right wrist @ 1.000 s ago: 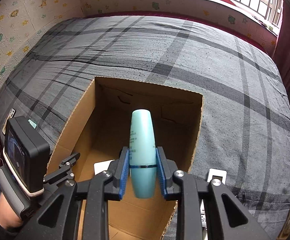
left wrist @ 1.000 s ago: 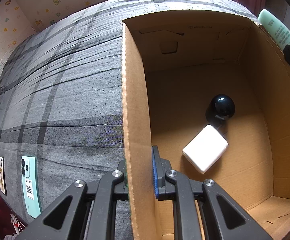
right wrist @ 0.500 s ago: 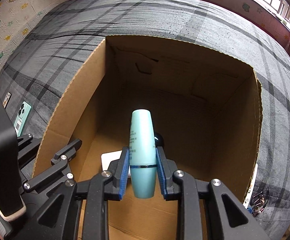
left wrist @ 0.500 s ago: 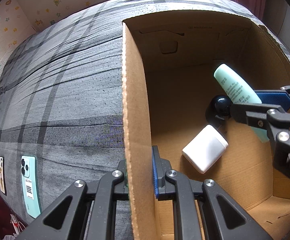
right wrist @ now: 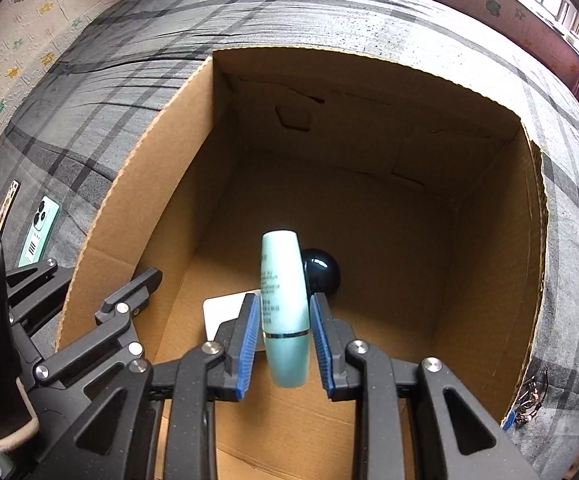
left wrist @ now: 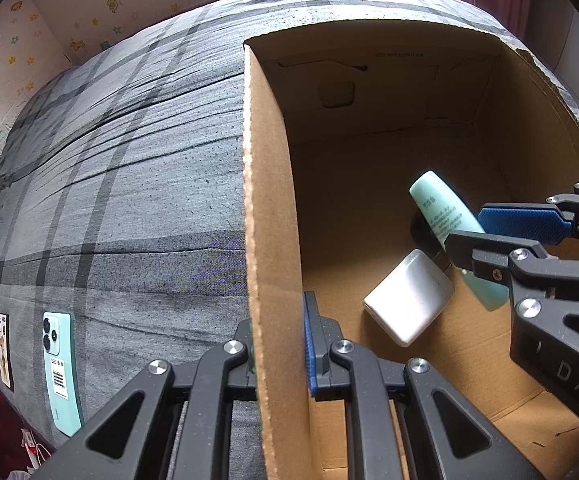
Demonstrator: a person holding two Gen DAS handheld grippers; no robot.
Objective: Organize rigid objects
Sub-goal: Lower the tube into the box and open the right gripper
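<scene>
the cardboard box [right wrist: 141,184] is seen in plain brown, its inside shaded darker. a pale mint-green bottle [right wrist: 283,304] is marked with small dark print and ringed by a thin dark band. a glossy black ball [right wrist: 323,274] and a white block [left wrist: 407,296] are shown on the brown floor. the bedcover [left wrist: 109,200] is patterned in grey with darker grey and black plaid stripes. a mint-green phone [left wrist: 60,368] bears a white barcode label. the right gripper [right wrist: 283,344] and left gripper [left wrist: 279,344] are black with blue pads. the wallpaper [left wrist: 5,68] is cream, dotted with green and yellow animals and stars.
</scene>
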